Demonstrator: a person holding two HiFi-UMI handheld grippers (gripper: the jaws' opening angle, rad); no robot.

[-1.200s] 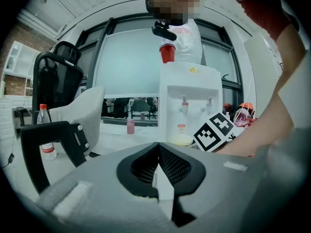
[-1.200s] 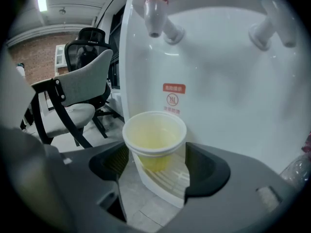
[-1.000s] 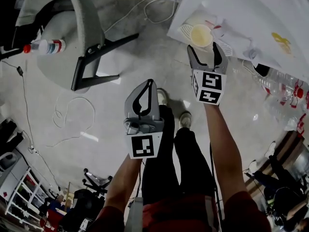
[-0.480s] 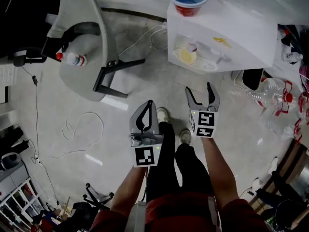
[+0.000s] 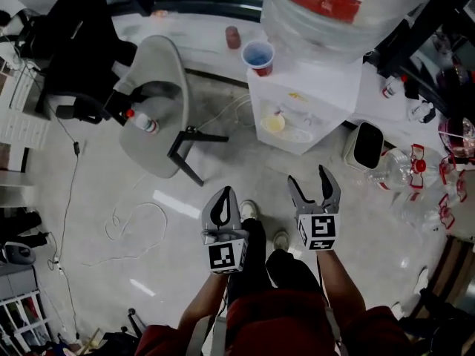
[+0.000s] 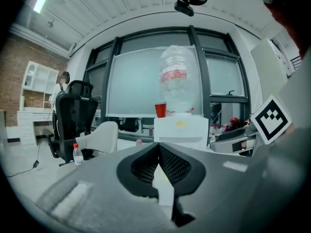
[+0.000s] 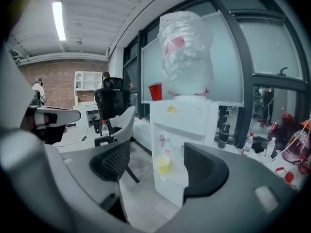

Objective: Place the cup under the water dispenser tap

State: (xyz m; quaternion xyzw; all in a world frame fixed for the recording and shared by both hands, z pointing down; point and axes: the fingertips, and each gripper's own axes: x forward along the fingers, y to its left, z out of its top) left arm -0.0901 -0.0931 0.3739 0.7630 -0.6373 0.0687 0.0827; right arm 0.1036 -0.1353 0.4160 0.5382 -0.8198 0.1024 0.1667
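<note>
A small yellow cup [image 5: 274, 123] stands in the alcove of the white water dispenser [image 5: 315, 87], below its taps. In the right gripper view the yellow cup [image 7: 163, 164] shows well beyond the jaws on the dispenser [image 7: 187, 118]. A red cup [image 5: 257, 56] sits on the dispenser's top, beside the big water bottle [image 5: 326, 6]. My right gripper [image 5: 315, 191] is open and empty, over the floor short of the dispenser. My left gripper [image 5: 223, 208] is shut on nothing, beside it. The left gripper view shows the red cup [image 6: 160, 109] far ahead.
A grey chair [image 5: 152, 99] with a small bottle [image 5: 142, 122] on its seat stands left of the dispenser. A black office chair [image 5: 82, 65] is further left. A cable [image 5: 133, 225] loops on the floor. A black bin [image 5: 367, 145] and large bottles [image 5: 415, 165] lie right.
Both grippers have drawn back from the dispenser, which now looks smaller and farther. The yellow cup stays in the alcove. The right gripper stays open, the left shut.
</note>
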